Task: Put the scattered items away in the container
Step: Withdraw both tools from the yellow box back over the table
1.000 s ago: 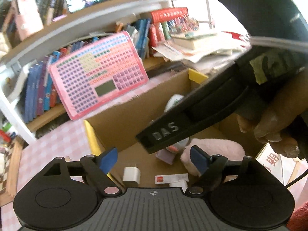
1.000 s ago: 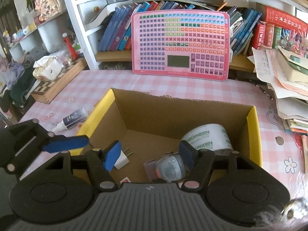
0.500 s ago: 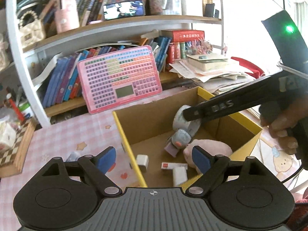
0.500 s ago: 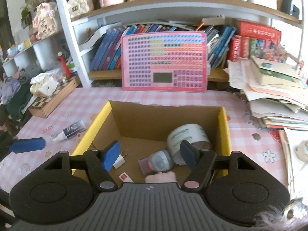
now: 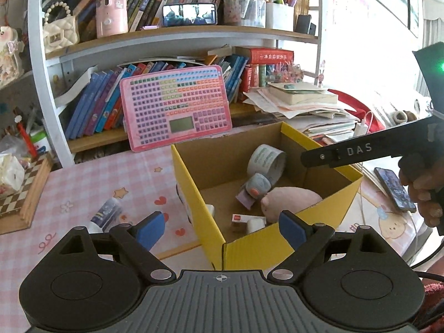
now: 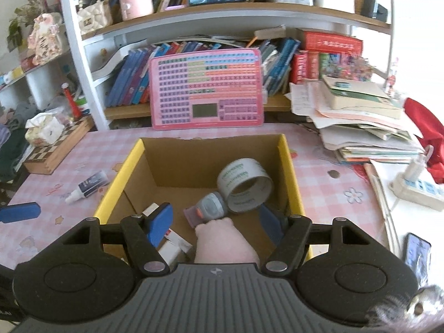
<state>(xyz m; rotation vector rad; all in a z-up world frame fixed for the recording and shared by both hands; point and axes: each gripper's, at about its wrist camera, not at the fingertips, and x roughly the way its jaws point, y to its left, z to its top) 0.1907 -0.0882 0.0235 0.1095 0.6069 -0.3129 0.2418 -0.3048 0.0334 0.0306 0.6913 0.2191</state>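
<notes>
A yellow-edged cardboard box (image 5: 211, 222) (image 6: 288, 166) stands on the pink checked table. Inside lie a tape roll (image 5: 266, 161) (image 6: 244, 188), a grey round gadget (image 5: 258, 187) (image 6: 212, 205), a pink plush (image 5: 291, 199) (image 6: 224, 241) and small white boxes (image 5: 244, 219). A small bottle (image 5: 106, 213) (image 6: 88, 184) lies on the table left of the box. My left gripper (image 5: 220, 229) hovers over the box's near corner, jaws opening, holding nothing. My right gripper (image 6: 215, 223) is open above the plush, pads clear of it.
A pink key board (image 5: 177, 111) leans on the bookshelf behind the box. A chessboard case (image 5: 22, 194) sits far left. Stacked papers and books (image 6: 360, 116), a power strip (image 6: 419, 188) and a phone (image 5: 394, 188) crowd the right. A hand (image 5: 421, 194) holds the right tool.
Both grippers have pulled back and up from the box, so more of the table and shelf shows. The left one has shifted towards the box's left corner.
</notes>
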